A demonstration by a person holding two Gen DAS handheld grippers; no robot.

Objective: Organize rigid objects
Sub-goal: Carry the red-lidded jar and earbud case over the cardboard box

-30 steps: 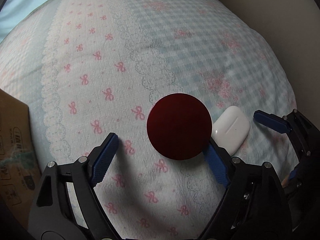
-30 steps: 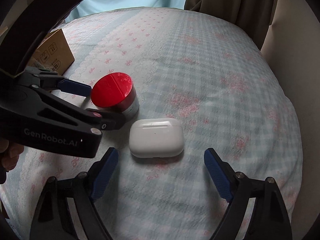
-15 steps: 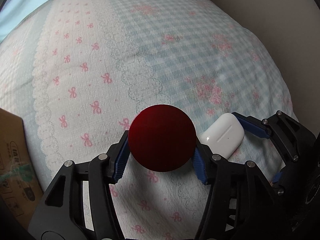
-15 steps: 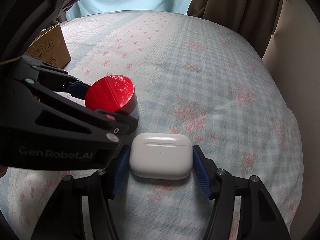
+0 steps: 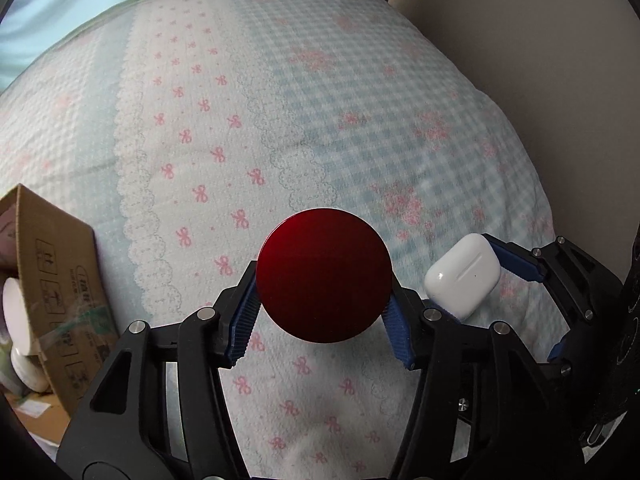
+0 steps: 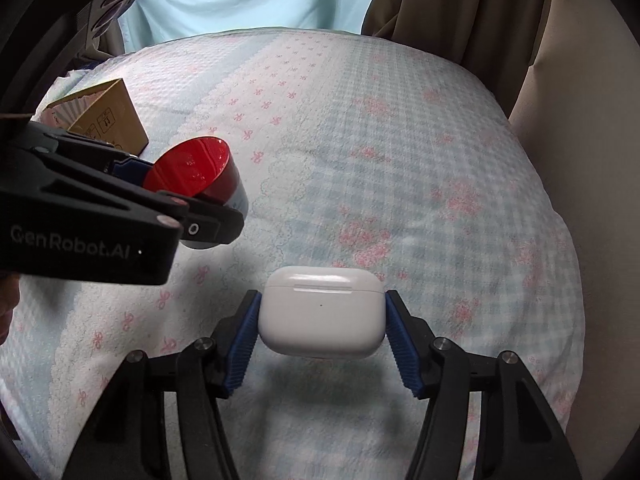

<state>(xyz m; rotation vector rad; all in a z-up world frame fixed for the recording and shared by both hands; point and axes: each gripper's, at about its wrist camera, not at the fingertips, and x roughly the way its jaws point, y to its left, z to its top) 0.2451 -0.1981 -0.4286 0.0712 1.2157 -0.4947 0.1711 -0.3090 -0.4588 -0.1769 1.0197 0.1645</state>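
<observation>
A round jar with a dark red lid (image 5: 323, 275) is clamped between the blue pads of my left gripper (image 5: 322, 318) and hangs above the bed. In the right wrist view the same red-lidded jar (image 6: 196, 172) shows at the left, held by the left gripper (image 6: 188, 196). My right gripper (image 6: 322, 344) is shut on a white earbud case (image 6: 322, 318), lifted just off the bedspread with its shadow below. From the left wrist view the earbud case (image 5: 464, 274) sits at the right, in the right gripper (image 5: 488, 280).
A quilted bedspread (image 5: 280, 120) with pink bows and blue checks covers the bed. An open cardboard box (image 5: 52, 276) holding white items stands at the left edge; the box (image 6: 106, 120) also shows far left in the right wrist view. Curtains (image 6: 460, 8) and a beige wall border the right.
Both grippers went from open around their objects to shut on them. Both then rose: the jar and the earbud case left the bedspread, the jar lifting more.
</observation>
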